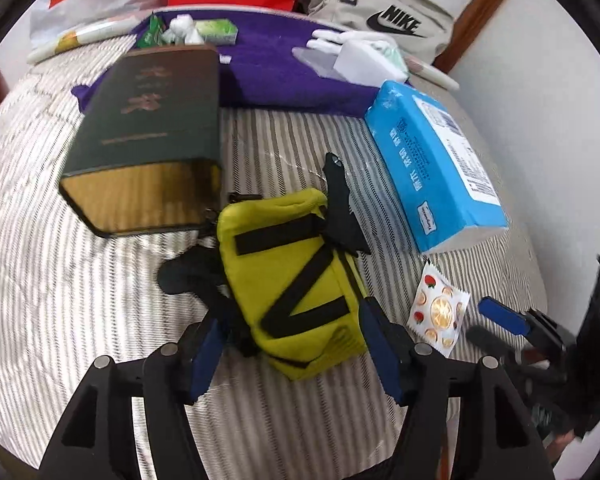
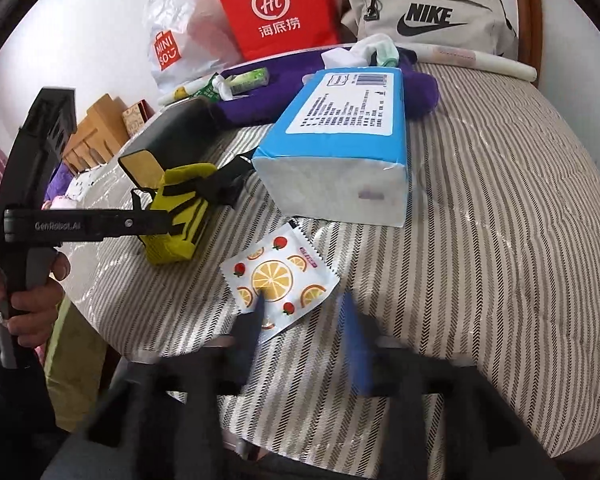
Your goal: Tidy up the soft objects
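Note:
A yellow-green pouch (image 1: pixel 292 264) with black straps lies on the striped bedcover. My left gripper (image 1: pixel 292 312) stands open around its near end, and the blue pads do not press on it. In the right wrist view the same pouch (image 2: pixel 180 208) sits under the left tool. A small sachet (image 2: pixel 278 280) printed with orange slices and strawberries lies flat on the cover. My right gripper (image 2: pixel 303 298) is open just over its near edge, with the left fingertip (image 2: pixel 258 312) overlapping it. The fingers look blurred. The sachet (image 1: pixel 438 310) also shows beside the pouch.
A blue tissue pack (image 2: pixel 340 136) lies behind the sachet, and a dark green book (image 1: pixel 148 136) lies left of the pouch. A purple towel (image 1: pixel 276 64) with small white and green items spreads at the back. A Nike bag (image 2: pixel 428 16), a red bag (image 2: pixel 276 12) and a Miniso bag (image 2: pixel 172 44) line the wall.

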A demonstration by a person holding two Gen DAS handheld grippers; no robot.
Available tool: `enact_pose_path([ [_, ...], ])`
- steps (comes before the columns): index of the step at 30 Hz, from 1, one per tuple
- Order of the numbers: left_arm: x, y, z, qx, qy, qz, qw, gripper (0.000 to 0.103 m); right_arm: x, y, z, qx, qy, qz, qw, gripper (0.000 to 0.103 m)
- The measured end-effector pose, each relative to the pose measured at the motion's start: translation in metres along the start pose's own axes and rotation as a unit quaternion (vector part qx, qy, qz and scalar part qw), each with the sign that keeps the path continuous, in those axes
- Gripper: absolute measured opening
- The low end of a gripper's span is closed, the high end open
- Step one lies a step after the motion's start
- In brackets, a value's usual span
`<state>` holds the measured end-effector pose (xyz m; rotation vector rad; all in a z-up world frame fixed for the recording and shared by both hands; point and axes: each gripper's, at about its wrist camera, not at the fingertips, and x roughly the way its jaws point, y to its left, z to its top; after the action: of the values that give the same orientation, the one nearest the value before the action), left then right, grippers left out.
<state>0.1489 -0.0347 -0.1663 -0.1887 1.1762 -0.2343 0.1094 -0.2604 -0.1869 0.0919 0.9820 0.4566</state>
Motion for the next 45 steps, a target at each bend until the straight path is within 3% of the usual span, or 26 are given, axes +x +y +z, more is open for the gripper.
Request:
enact_pose_path([
  [5, 0.015, -0.020, 0.004, 0.009, 0.000, 0.048, 0.9988, 0.077, 0.000, 0.005, 0.000, -0.017, -0.013, 0.011, 1.000, 0.063],
  [12, 0.024, -0.033, 0.009, 0.013, 0.000, 0.092, 0.9957, 0.084, 0.015, 0.011, 0.001, -0.049, 0.002, 0.011, 0.999, 0.063],
  [13, 0.023, -0.034, 0.009, 0.019, -0.004, 0.103, 0.9945, 0.075, 0.016, 0.012, 0.002, -0.052, 0.003, 0.013, 0.999, 0.063],
  [14, 0.022, -0.034, 0.008, 0.024, -0.005, 0.105, 0.9942, 0.072, 0.018, 0.014, 0.003, -0.060, 0.002, 0.014, 0.998, 0.063],
  [17, 0.011, -0.023, 0.006, 0.022, 0.001, 0.079, 0.9967, 0.062, 0.021, 0.020, 0.002, -0.082, 0.002, 0.010, 0.997, 0.067],
  [23, -0.009, -0.004, -0.010, 0.024, 0.004, 0.073, 0.9970, 0.058, 0.029, 0.034, 0.003, -0.114, 0.003, -0.011, 0.993, 0.078],
  [29, -0.023, 0.021, -0.020, 0.007, -0.005, 0.077, 0.9970, 0.058, 0.038, 0.048, 0.004, -0.124, -0.009, -0.048, 0.991, 0.079],
  [35, -0.036, 0.049, -0.025, -0.001, -0.026, 0.123, 0.9921, 0.059, 0.034, 0.045, 0.004, -0.098, -0.019, -0.064, 0.993, 0.059],
  [37, -0.039, 0.060, -0.026, -0.013, -0.029, 0.117, 0.9926, 0.059, 0.032, 0.043, 0.003, -0.094, -0.022, -0.066, 0.993, 0.051],
  [42, -0.036, 0.071, -0.030, -0.019, -0.033, 0.101, 0.9941, 0.062, 0.033, 0.050, 0.001, -0.104, -0.025, -0.073, 0.992, 0.044],
  [44, -0.035, 0.072, -0.030, -0.016, -0.035, 0.099, 0.9943, 0.063, 0.033, 0.052, 0.001, -0.103, -0.022, -0.066, 0.992, 0.027],
  [45, -0.034, 0.072, -0.031, -0.016, -0.036, 0.098, 0.9944, 0.063, 0.033, 0.053, 0.001, -0.104, -0.020, -0.064, 0.992, 0.024],
])
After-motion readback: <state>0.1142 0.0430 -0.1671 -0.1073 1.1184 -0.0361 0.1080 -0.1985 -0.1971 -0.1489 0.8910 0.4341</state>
